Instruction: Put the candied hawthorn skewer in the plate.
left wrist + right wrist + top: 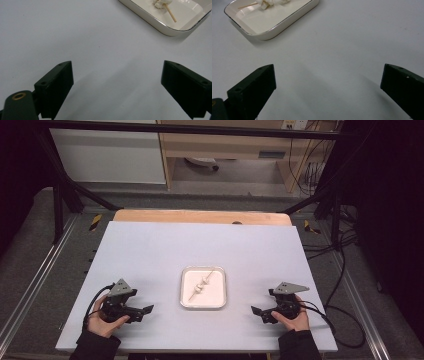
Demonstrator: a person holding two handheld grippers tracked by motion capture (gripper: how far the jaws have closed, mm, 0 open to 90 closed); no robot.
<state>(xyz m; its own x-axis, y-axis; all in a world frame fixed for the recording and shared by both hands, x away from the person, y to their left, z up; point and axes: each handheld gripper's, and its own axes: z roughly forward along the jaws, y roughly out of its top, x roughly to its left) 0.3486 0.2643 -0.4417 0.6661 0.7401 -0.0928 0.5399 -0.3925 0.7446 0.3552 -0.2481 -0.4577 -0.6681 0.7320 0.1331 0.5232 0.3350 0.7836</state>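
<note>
I hold the left gripper [143, 310] at 8 o'clock and the right gripper [258, 312] at 4 o'clock, jaws spread, empty, flanking the white rectangular ceramic tray [221, 290] centred on the grey table [150, 250], where the wooden skewer threaded with white pieces [202, 285] lies ready for a two-sided pickup.

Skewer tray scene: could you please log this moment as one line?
left gripper: open, idle | right gripper: open, idle | skewer: in tray, untouched

White tray [186, 290] sits mid-tabletop [200, 245] with a skewer [203, 284] of pale lumps lying diagonally in it, left tongs [145, 311] and right tongs [256, 312] resting on the surface either side, both well apart from tray, jaws pointing inward.
</note>
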